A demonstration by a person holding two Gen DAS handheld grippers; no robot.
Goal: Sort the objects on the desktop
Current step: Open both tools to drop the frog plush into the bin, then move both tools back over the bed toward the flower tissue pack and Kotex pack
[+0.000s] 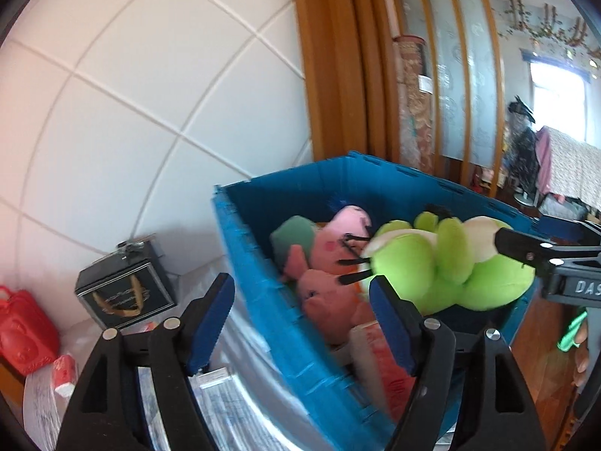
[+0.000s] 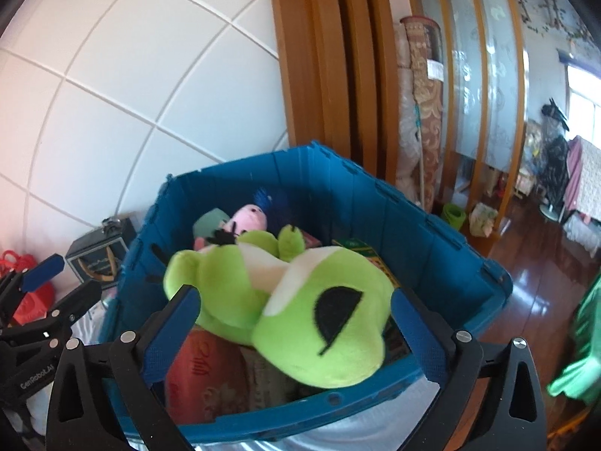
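Observation:
A green and white plush frog (image 2: 300, 308) hangs over the open blue plastic crate (image 2: 443, 240). My right gripper (image 2: 296, 330) has its wide-spread jaws on either side of the frog's head; the blue pads (image 2: 413, 334) look just apart from it. The frog also shows in the left wrist view (image 1: 443, 270), with the right gripper (image 1: 533, 255) at its right side. My left gripper (image 1: 300, 319) is open and empty, straddling the crate's near left wall (image 1: 263, 289). Pink plush pigs (image 1: 326, 263) and a red packet (image 2: 203, 376) lie inside the crate.
A black gift box with gold handles (image 1: 124, 293) and a red bag (image 1: 22, 334) stand left of the crate by the white tiled wall. Silvery plastic sheeting (image 1: 233, 406) lies under the crate. A wooden door frame (image 2: 323, 75) rises behind it.

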